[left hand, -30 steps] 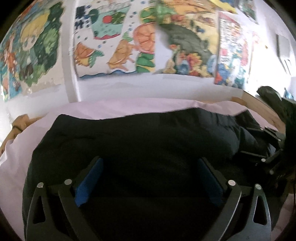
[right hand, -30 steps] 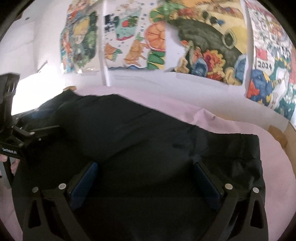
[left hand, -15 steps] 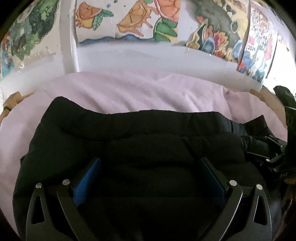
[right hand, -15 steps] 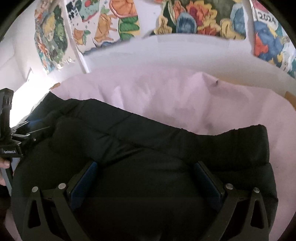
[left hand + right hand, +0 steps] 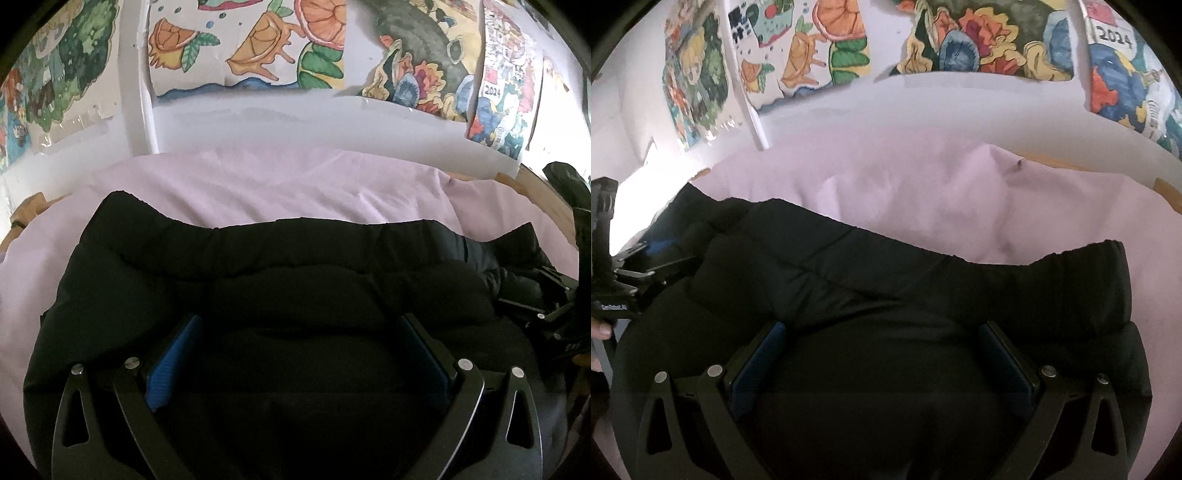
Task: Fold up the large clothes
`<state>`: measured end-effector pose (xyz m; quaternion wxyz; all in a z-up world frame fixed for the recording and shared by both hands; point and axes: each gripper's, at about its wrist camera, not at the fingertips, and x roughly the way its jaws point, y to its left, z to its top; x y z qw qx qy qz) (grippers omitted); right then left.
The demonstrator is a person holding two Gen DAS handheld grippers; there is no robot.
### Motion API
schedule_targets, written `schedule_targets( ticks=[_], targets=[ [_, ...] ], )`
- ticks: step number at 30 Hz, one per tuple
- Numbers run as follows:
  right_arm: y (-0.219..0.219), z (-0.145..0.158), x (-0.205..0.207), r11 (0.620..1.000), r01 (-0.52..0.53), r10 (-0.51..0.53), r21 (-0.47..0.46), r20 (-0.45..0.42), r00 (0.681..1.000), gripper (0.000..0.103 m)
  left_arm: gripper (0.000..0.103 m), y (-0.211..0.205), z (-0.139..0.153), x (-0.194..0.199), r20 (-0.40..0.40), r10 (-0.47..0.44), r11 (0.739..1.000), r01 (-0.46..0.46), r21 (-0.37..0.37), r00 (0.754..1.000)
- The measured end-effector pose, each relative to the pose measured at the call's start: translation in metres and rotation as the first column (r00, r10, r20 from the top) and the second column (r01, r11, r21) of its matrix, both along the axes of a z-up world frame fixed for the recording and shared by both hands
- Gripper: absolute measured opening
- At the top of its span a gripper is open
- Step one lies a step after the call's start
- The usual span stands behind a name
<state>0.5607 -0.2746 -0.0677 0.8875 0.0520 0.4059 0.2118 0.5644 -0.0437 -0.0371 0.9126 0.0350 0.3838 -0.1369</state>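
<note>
In the left wrist view the left gripper (image 5: 301, 354) was held wide open over the black padded jacket (image 5: 258, 280) on the pink sheet (image 5: 258, 184), nothing gripped; in the right wrist view the right gripper (image 5: 882, 360) was likewise spread, a fold apparently laid, pressing flat judged next.

Black jacket (image 5: 295, 280) runs off the bottom edge in both views, near hem unseen. Left tool (image 5: 299, 354) and right tool (image 5: 882, 354): fingertips sunk in dark padding, contact indistinct. Bed (image 5: 258, 184) edges mostly covered.
</note>
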Motion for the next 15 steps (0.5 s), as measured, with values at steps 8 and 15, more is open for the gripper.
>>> schedule_targets(
  ticks=[8, 15],
  targets=[
    [0.0021, 0.002, -0.005, 1.0, 0.008, -0.007, -0.012, 0.02, 1.0, 0.103, 0.102, -0.0015, -0.0009, -0.0015, 0.016, -0.004, 1.0, 0.004, 0.005, 1.0],
    [0.0009, -0.0008, -0.004, 1.0, 0.007, -0.008, 0.018, 0.017, 1.0, 0.103, 0.102, -0.0026, -0.0005, -0.0006, 0.021, -0.003, 1.0, 0.003, 0.009, 1.0]
  ],
)
